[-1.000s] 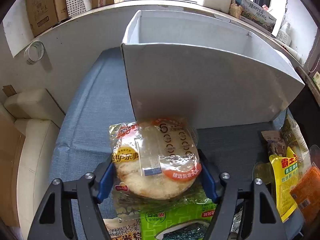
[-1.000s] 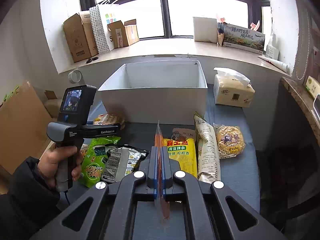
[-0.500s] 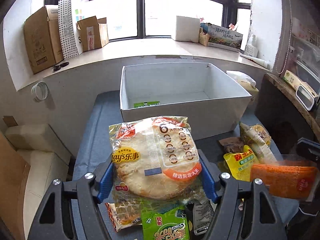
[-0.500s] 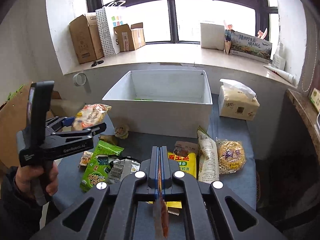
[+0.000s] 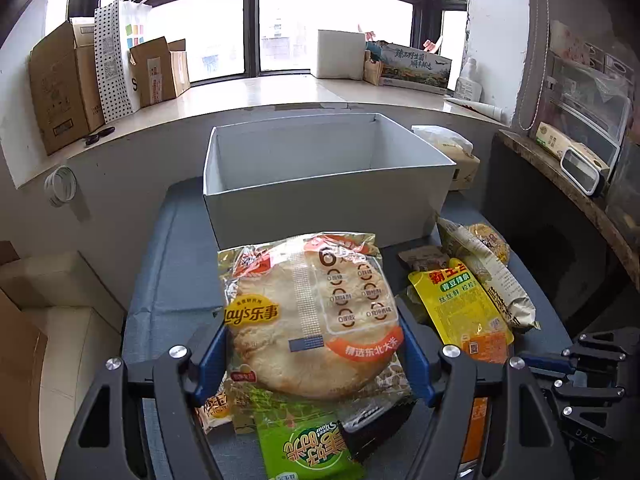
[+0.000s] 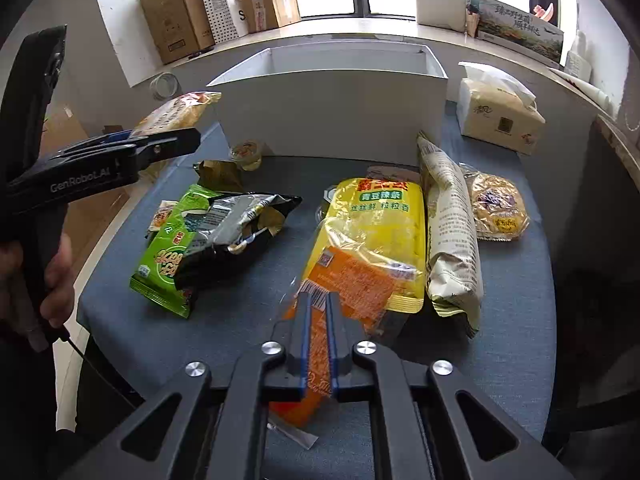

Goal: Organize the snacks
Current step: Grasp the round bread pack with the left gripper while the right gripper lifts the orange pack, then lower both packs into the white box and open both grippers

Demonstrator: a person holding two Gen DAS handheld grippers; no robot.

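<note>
My left gripper (image 5: 312,340) is shut on a round Lay's rice cracker pack (image 5: 308,312) and holds it above the blue table, in front of the white box (image 5: 320,200). It also shows in the right wrist view (image 6: 176,114), left of the white box (image 6: 336,112). My right gripper (image 6: 318,304) is shut on an orange snack packet (image 6: 348,280) that lies low over the yellow pea snack bag (image 6: 372,216). The right gripper shows at the lower right of the left wrist view (image 5: 552,360).
On the blue table (image 6: 248,312) lie a green bag (image 6: 168,256), a black and silver bag (image 6: 236,228), a long cream pack (image 6: 448,224), a round cake pack (image 6: 496,204) and a small cup (image 6: 246,152). A tissue box (image 6: 496,116) stands right of the white box.
My left gripper has drawn back from the white box with the cracker pack. My right gripper has dropped low and tilted down, bringing the orange packet onto the yellow bag.
</note>
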